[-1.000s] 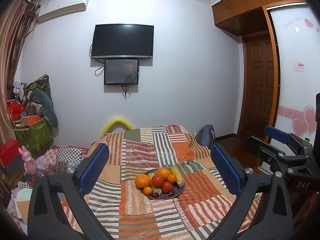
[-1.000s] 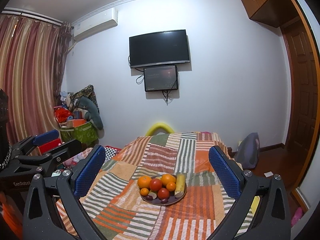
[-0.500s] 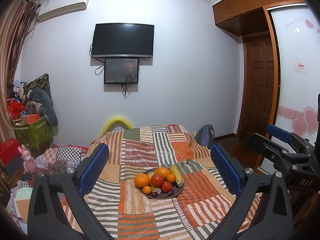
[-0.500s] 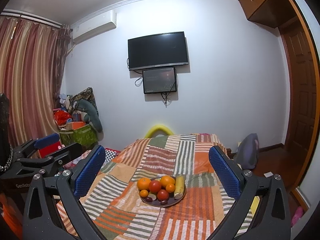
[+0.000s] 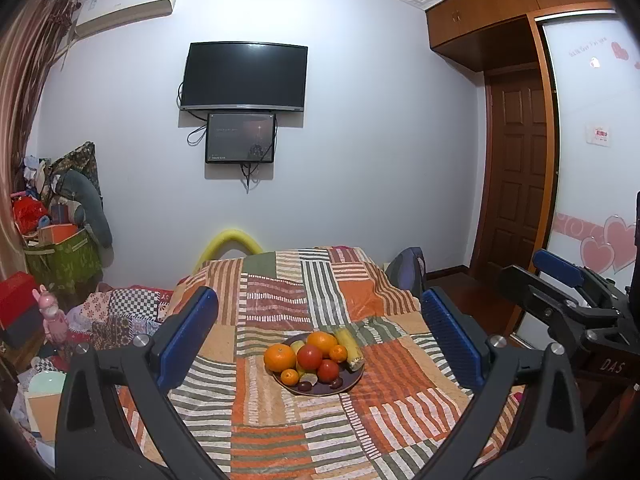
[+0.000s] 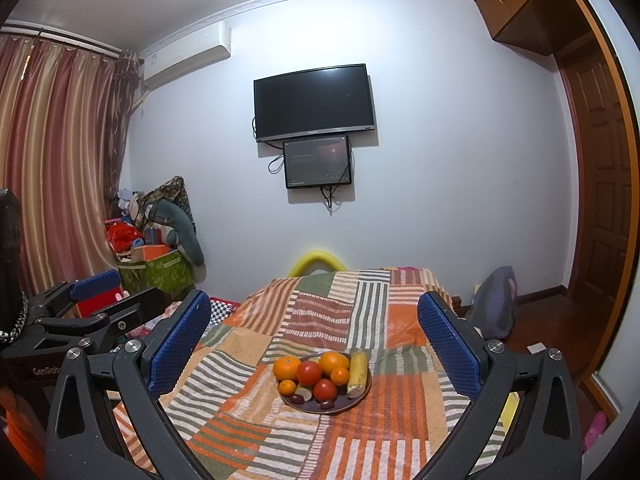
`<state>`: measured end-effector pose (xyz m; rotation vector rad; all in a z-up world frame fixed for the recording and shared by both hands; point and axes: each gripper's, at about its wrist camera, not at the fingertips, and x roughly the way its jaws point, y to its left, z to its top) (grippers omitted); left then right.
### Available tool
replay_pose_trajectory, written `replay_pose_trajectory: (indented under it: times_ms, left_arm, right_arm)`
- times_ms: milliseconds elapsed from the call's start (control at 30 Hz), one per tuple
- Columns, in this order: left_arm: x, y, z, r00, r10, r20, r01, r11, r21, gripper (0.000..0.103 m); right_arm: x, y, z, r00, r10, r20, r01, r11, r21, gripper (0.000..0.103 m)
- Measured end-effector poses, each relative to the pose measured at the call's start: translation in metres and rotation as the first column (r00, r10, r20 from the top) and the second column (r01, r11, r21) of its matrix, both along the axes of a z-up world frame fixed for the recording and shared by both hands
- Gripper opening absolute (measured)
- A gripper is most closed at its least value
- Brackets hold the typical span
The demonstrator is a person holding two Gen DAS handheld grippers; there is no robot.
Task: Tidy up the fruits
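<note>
A dark plate point(image 5: 352, 384) heaped with fruit sits on the striped patchwork cloth point(image 5: 280, 296) of the table. On it lie oranges point(image 5: 279, 357), red tomatoes point(image 5: 309, 357), a corn cob point(image 5: 349, 345) and dark plums. The plate also shows in the right wrist view point(image 6: 360, 398), with the corn cob point(image 6: 358, 369) on its right side. My left gripper point(image 5: 320, 340) is open and empty, held above and short of the plate. My right gripper point(image 6: 314, 344) is open and empty, likewise held back from the plate. Each gripper shows at the edge of the other's view.
The patchwork cloth point(image 6: 352, 304) covers the whole table. A yellow foam arc point(image 5: 232, 240) stands behind the far edge. Bags and toys point(image 5: 60, 248) pile up at the left wall. A grey backpack point(image 6: 494, 300) and a wooden door point(image 5: 516, 176) are at the right.
Both grippers have drifted slightly back and up, so the plate sits a little lower and smaller in view. Both stay open.
</note>
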<state>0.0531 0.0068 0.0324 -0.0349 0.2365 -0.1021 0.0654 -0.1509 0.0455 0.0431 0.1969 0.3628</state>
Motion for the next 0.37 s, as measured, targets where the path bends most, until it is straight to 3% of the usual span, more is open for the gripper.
replay_pose_trajectory:
  times_ms: [367]
  left_arm:
    - [0.0013, -0.0001, -0.0009, 1.0, 0.002, -0.008, -0.002, 1.0, -0.004, 0.103]
  right_arm:
    - [-0.0037, 0.0026, -0.0036, 1.0, -0.014, -0.008, 0.014, 1.0, 0.0, 0.103]
